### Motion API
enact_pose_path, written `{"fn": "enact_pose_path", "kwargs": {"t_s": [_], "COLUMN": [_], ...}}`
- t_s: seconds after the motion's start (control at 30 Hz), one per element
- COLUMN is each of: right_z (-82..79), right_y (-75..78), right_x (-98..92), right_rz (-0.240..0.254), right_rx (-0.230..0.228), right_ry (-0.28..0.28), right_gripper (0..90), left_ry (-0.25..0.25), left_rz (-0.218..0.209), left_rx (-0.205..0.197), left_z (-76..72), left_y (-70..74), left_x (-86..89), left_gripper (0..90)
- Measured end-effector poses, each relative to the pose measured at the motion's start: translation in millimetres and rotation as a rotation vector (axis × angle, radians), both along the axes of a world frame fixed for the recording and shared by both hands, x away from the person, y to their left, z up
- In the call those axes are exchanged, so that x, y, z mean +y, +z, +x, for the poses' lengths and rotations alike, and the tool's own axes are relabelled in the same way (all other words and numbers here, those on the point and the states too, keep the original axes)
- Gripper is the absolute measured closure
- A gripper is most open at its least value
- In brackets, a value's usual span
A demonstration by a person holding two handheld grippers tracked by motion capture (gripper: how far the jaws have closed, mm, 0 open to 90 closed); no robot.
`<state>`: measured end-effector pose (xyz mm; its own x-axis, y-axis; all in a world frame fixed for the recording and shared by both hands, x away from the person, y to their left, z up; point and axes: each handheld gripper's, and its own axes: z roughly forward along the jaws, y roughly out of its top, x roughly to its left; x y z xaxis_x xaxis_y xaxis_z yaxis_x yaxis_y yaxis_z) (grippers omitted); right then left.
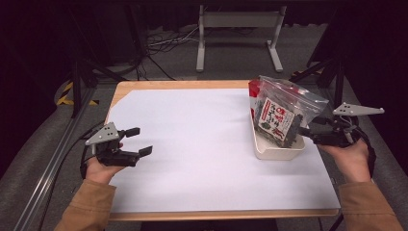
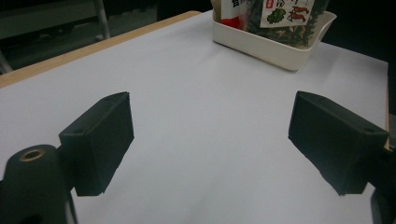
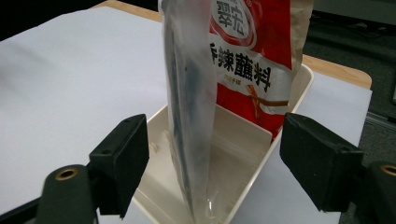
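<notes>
Both grippers sat near the table's close edge: the left gripper (image 1: 139, 141) rested open over bare white paper (image 1: 192, 144), and the right gripper (image 1: 304, 131) stood spread beside the tray's right end. Between them, untouched, the clear zip bag (image 3: 189, 112) stood upright in the white tray (image 1: 279, 147), long axis vertical, its edge facing the right gripper, with a red packet (image 3: 254, 60) behind it.

Glossy clear plastic bag (image 3: 189, 116), matt bin (image 3: 243, 154)

1. A lab or test room, dimly lit.
2. A wooden table (image 1: 144, 87) under a white sheet (image 1: 192, 144).
3. Loose cables (image 1: 163, 43) on grey floor, metal frame legs (image 1: 202, 43), hazard tape (image 1: 65, 96).
</notes>
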<state>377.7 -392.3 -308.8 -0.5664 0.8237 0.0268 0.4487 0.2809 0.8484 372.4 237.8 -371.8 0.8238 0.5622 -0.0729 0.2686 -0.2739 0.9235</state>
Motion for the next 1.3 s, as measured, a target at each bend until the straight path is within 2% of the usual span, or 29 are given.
{"fn": "enact_pose_path", "kwargs": {"t_s": [0.13,0.2,0.3,0.43,0.63,1.03,1.07,1.3], "right_z": [-9.5,-14.5,-22.8,-31.8,-45.4,-67.3,-68.1,-73.6], "right_y": [-2.2,-3.4,-5.5,-8.9,-17.6,-44.9,-47.4,-64.2], "right_x": [-4.2,-5.5,-7.3,-8.7,-5.9,10.6,11.9,15.8], "right_rz": [0.008,-0.006,-0.008,0.014,0.041,0.053,0.053,0.072], "right_rx": [0.0,-0.001,-0.004,-0.005,-0.004,-0.017,-0.018,-0.026], "right_ry": [0.003,0.001,0.023,0.05,0.083,0.183,0.19,0.206], "right_gripper": [21.4,20.4,18.9,17.2,15.1,13.8,13.4,11.1], "left_ry": [0.014,0.022,0.033,0.039,0.025,0.014,0.015,0.013], "left_rz": [0.006,0.003,0.015,0.055,0.092,0.091,0.102,0.104], "left_rx": [-0.002,0.0,-0.006,0.003,0.01,0.036,0.034,0.032], "left_z": [-8.3,-11.5,-15.6,-21.1,-28.4,-33.2,-33.1,-33.6], "left_y": [-3.5,-4.8,-8.0,-15.8,-23.5,-31.7,-32.5,-35.4], "left_x": [7.0,10.1,13.2,12.3,10.0,12.5,12.6,11.6], "left_gripper": [14.4,14.3,14.2,14.0,13.1,12.3,12.2,12.0]}}
